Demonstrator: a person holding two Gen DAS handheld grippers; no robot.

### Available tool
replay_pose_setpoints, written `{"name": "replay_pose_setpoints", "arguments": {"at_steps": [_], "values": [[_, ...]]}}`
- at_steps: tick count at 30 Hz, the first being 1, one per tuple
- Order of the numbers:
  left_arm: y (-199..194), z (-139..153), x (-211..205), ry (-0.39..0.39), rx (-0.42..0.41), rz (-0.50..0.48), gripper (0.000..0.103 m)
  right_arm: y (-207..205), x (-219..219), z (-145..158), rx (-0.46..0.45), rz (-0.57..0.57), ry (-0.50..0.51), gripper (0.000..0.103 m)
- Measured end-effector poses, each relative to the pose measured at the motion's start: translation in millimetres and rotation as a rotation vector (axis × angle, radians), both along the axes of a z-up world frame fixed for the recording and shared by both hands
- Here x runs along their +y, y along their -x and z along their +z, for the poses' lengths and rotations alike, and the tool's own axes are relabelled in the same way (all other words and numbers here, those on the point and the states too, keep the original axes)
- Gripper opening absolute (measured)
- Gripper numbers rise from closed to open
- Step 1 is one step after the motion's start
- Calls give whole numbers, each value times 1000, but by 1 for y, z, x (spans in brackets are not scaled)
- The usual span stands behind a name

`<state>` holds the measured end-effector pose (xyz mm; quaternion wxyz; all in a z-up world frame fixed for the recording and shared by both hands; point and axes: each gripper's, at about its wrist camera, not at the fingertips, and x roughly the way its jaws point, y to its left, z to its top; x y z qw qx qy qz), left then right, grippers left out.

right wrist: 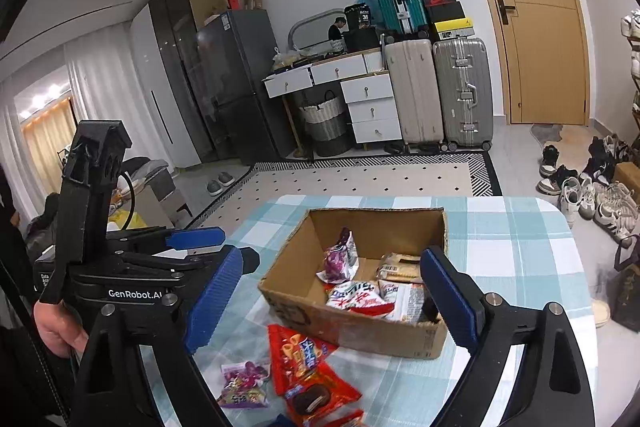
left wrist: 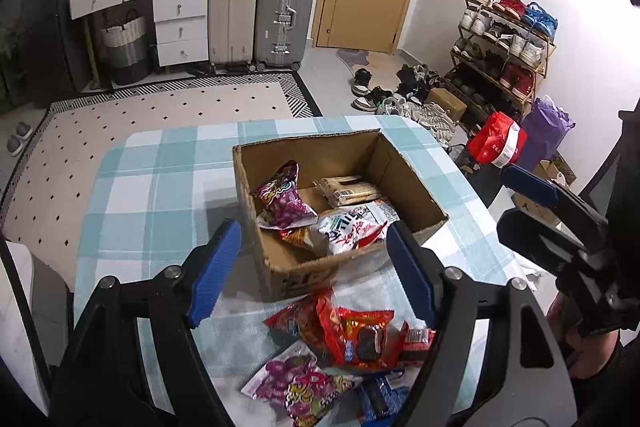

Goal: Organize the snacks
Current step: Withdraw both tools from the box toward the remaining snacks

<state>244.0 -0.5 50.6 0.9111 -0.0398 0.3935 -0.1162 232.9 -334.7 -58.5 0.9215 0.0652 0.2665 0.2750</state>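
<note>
An open cardboard box (left wrist: 408, 183) stands on the checked worktop (left wrist: 160, 187). Inside lie a purple candy bag (left wrist: 282, 203) leaning on the left wall, a beige cracker pack (left wrist: 348, 189) toward the back, and a white-and-red packet (left wrist: 352, 227) at the front. Loose on the worktop just before the box are a red cookie packet (left wrist: 360, 339) and a second purple candy bag (left wrist: 300, 385), with what seems a blue wrapper beneath them. The left gripper (left wrist: 316, 267) hovers above these loose snacks, fingers spread wide and empty. The right gripper (right wrist: 332, 297) faces the box, fingers likewise apart, holding nothing.
</note>
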Motion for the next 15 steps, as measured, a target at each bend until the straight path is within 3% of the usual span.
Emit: {"name": "replay_pose_setpoints", "arguments": {"at_steps": [2,15], "values": [[10,3,2,-2,-12,12,80,10,1,1,-3,0,-1,94],[78,3,21,0,-38,88,84,67,13,9,-37,30,29,99]]}}
